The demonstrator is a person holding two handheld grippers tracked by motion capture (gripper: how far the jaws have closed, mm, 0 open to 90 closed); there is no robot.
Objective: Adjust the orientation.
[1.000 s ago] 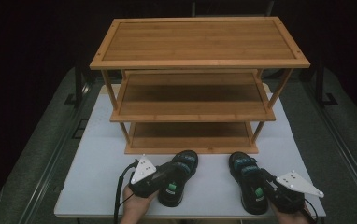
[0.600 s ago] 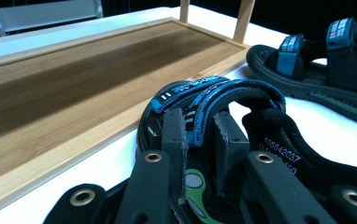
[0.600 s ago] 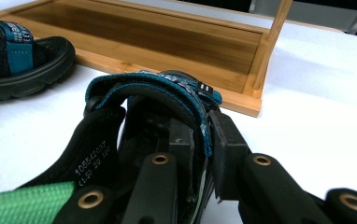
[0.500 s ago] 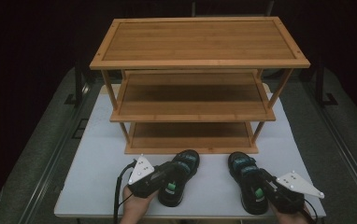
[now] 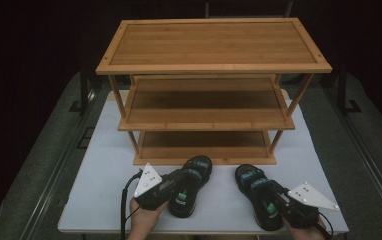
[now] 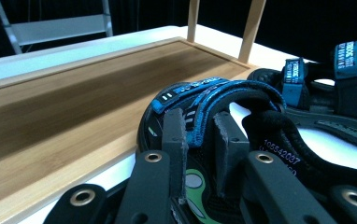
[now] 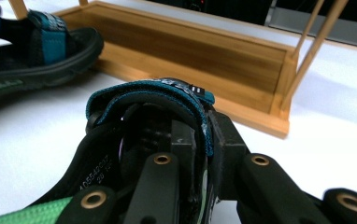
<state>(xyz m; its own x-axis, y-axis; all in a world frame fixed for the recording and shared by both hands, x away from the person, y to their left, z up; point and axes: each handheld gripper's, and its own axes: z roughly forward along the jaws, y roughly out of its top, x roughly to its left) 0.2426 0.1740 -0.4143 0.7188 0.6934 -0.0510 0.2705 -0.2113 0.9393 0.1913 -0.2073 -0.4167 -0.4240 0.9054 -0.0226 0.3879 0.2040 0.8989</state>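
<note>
Count: two black sandals with blue straps (image 5: 191, 185) (image 5: 257, 195); one three-tier bamboo shelf rack (image 5: 213, 67); apparently one white table (image 5: 106, 170).

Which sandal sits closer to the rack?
The left sandal, in the left gripper; its toe nearly reaches the rack, while the right sandal lies farther back.

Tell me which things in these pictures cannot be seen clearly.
- Bottom shelf of the rack: the high view hides its back part under the middle shelf.
- Left sandal heel: cut off by the left gripper view's bottom edge.
- Right sandal strap label: too small to read.
- Right hand-held gripper: its tips are buried in the sandal.
</note>
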